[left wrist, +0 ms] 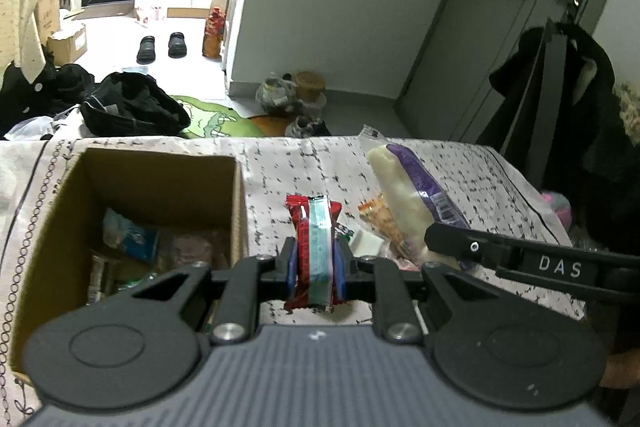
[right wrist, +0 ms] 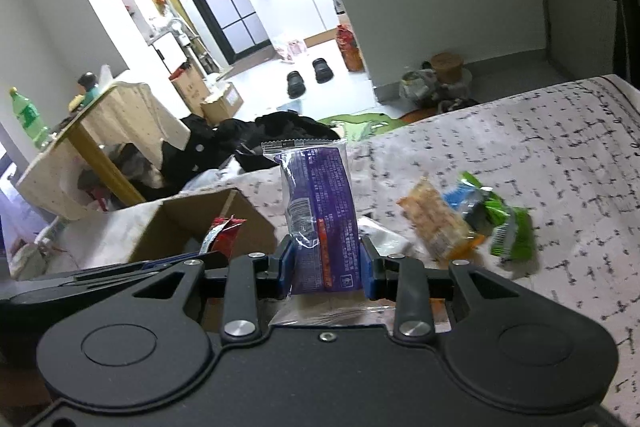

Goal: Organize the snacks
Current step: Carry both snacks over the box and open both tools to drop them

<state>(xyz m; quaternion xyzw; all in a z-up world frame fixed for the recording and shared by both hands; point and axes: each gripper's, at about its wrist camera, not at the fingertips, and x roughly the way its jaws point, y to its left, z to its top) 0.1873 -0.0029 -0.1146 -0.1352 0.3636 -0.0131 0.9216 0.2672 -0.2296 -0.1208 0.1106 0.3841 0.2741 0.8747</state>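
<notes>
while both grippers are loaded:
left gripper (left wrist: pixel 314 261): jaws nearly closed, pinching a red and pale-green snack packet (left wrist: pixel 313 247) upright between the pads.
right gripper (right wrist: pixel 326 261): jaws partly closed on a purple snack bag (right wrist: pixel 320 211), standing upright.
cardboard box (left wrist: pixel 44 227): just left of the left jaws, open, with snacks inside.
loose snacks: orange packet (right wrist: pixel 434 223) and green packets (right wrist: pixel 508 231) lie right of the right jaws on the patterned cloth (right wrist: pixel 540 155).
</notes>
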